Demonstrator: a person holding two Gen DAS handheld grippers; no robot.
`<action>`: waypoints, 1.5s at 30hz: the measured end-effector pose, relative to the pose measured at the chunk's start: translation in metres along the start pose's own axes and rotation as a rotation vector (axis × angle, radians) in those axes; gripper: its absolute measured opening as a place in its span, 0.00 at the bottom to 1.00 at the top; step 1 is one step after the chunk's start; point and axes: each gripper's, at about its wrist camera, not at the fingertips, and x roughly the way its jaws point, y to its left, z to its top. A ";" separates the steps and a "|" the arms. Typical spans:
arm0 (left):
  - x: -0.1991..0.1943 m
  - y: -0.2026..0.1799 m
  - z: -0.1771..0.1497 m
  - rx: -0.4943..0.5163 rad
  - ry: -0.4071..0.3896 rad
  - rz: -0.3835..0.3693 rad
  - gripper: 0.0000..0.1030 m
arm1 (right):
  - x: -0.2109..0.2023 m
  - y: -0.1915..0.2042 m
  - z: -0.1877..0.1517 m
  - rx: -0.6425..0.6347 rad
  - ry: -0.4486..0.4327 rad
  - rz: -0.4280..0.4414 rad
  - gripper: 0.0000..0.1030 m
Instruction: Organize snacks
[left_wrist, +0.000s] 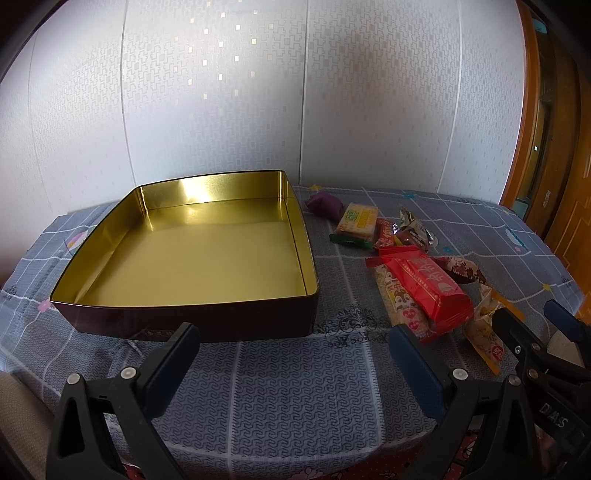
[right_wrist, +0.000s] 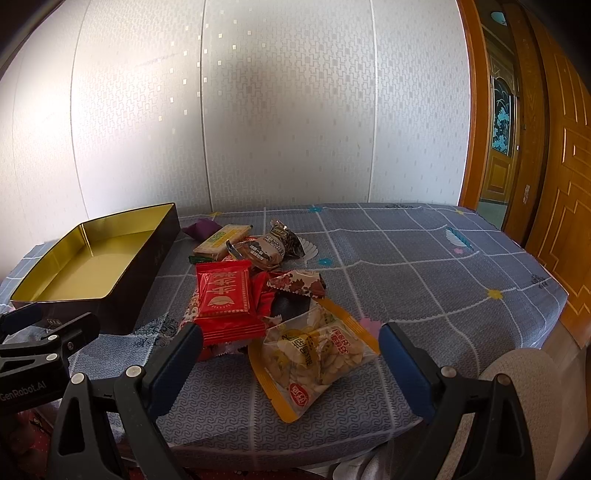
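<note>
One gold-lined tin (left_wrist: 207, 254) sits on the tabletop (right_wrist: 424, 266), nothing inside; about eight snack packets (right_wrist: 236, 291) lie piled just beside its right wall; left tool (left_wrist: 295, 362) and right tool (right_wrist: 291, 365) both gape, gripping nothing.

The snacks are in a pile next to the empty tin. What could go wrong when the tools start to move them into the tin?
1. The snacks overlap: the red packet lies on others, so lifting it may drag or scatter its neighbours.
2. The clear packet with the yellow edge, nearest the open right tool, looks thin and slippery; it may slide out or its contents may get crushed.
3. The tin stands loose on the tablecloth; a bump from the open left tool could shift it.
</note>
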 end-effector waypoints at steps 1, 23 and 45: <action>0.000 0.000 0.000 -0.001 0.001 0.000 1.00 | 0.000 0.000 0.000 0.001 0.001 0.000 0.95; 0.003 0.002 0.000 0.005 0.022 -0.110 1.00 | 0.022 -0.031 -0.003 0.143 0.118 -0.076 0.92; 0.012 -0.022 -0.008 0.158 0.117 -0.245 1.00 | 0.102 -0.047 0.015 0.126 0.336 0.076 0.36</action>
